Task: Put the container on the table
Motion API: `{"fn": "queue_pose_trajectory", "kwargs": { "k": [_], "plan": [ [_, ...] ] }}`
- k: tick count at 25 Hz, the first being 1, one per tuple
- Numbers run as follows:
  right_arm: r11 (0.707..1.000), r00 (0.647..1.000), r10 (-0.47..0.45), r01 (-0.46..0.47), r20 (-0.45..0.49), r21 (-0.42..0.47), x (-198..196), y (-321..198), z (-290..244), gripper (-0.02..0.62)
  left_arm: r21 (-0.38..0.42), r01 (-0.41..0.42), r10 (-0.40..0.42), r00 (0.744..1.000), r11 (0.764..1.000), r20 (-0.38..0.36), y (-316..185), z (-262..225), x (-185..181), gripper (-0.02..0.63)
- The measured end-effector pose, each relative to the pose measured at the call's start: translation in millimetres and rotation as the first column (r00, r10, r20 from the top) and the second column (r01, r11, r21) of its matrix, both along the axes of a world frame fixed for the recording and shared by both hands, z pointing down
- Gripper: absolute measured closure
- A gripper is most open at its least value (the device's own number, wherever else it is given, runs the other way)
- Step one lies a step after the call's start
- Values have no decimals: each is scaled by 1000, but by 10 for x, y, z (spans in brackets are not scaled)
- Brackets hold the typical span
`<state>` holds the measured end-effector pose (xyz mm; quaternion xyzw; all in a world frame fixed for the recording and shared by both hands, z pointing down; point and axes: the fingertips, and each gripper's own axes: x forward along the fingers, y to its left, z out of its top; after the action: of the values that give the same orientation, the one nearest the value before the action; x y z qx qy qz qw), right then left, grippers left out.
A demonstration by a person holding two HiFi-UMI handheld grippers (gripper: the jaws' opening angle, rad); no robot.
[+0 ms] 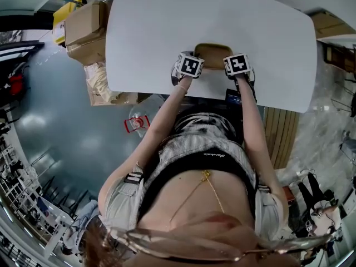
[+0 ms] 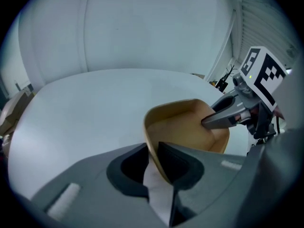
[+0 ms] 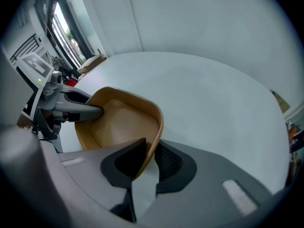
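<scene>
A tan, rounded container (image 1: 213, 53) is at the near edge of the white table (image 1: 167, 32), between my two grippers. My left gripper (image 1: 191, 64) is shut on its left rim, and in the left gripper view the wall of the container (image 2: 183, 125) is pinched between the jaws of the left gripper (image 2: 154, 158). My right gripper (image 1: 238, 64) is shut on the opposite rim; the right gripper view shows the container (image 3: 118, 122) clamped in the right gripper (image 3: 151, 158). The container is empty. I cannot tell whether its base touches the table.
The white tabletop (image 2: 85, 108) stretches away beyond the container to a pale wall. Cardboard boxes (image 1: 83, 26) stand on the floor at the table's left. A wooden slatted panel (image 1: 276, 138) lies at the right, and a red-marked object (image 1: 136, 124) is on the floor below.
</scene>
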<state>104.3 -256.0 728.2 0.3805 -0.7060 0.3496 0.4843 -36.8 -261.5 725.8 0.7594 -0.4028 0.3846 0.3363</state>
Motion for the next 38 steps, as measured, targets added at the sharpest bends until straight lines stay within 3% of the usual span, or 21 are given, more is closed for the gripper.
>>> {"fn": "queue_pose_trajectory", "kwargs": {
  "k": [5, 28, 32, 38],
  "plan": [
    [1000, 1000, 2, -1, 15, -14, -9, -9, 10, 518, 27, 2, -1, 1000, 1000, -22, -66, 3, 7, 545],
    [1000, 1000, 17, -16, 18, -10, -35, -6, 27, 517, -20, 55, -56, 996, 998, -71, -11, 22, -24, 546],
    [1000, 999, 30, -30, 27, -1, -38, -10, 28, 517, -27, 106, -108, 988, 994, -114, -21, 21, -41, 543],
    [998, 996, 65, -65, 62, 0, -35, -14, 19, 478, -20, 113, -114, 986, 993, -121, -24, 19, -61, 520]
  ]
}}
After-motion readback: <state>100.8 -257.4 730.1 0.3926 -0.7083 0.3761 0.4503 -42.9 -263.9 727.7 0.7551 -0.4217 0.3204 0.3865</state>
